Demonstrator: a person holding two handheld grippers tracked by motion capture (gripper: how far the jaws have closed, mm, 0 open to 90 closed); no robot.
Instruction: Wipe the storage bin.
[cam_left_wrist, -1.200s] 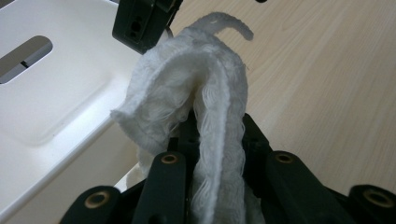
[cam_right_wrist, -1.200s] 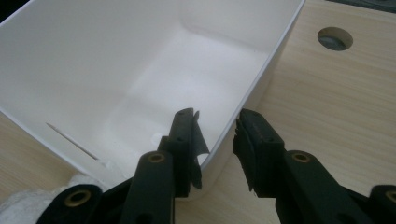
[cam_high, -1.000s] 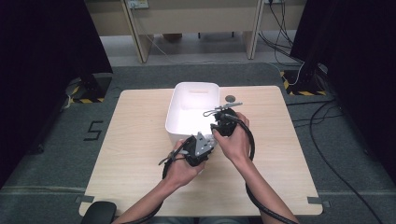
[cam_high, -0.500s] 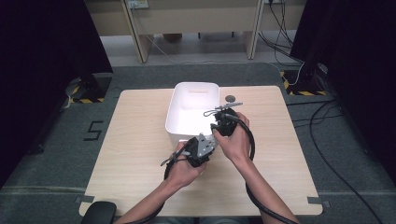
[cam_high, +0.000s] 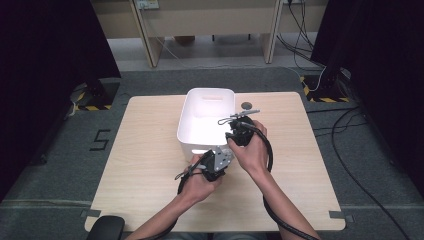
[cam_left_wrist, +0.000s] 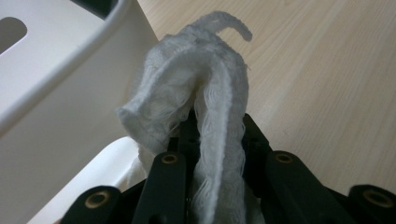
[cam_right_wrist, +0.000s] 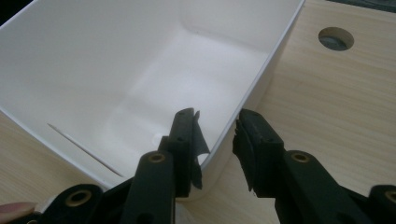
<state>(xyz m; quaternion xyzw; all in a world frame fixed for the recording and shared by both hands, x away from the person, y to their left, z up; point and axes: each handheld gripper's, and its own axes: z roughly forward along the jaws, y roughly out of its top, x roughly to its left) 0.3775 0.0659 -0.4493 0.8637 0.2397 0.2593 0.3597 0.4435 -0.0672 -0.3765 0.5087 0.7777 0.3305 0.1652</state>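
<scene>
A bunched white cloth (cam_left_wrist: 187, 84) with a ribbed strip stands up from between the jaws of my left gripper (cam_left_wrist: 217, 126), which is shut on it. In the high view the left gripper (cam_high: 218, 156) sits just at the near right corner of the white plastic bin (cam_high: 210, 91). My right gripper (cam_right_wrist: 217, 121) straddles the bin's right wall (cam_right_wrist: 261, 79) near that corner, one jaw inside and one outside, with a gap showing at the outer jaw. The right gripper (cam_high: 234, 134) is held over the bin's right edge in the high view. The bin's inside looks bare.
The bin stands on a light wooden table (cam_high: 150, 165). A round cable hole (cam_high: 246, 105) lies just right of the bin's far corner. A thin metal piece (cam_high: 239, 116) sticks out on top of the right gripper. Dark curtains and desk legs stand beyond the table.
</scene>
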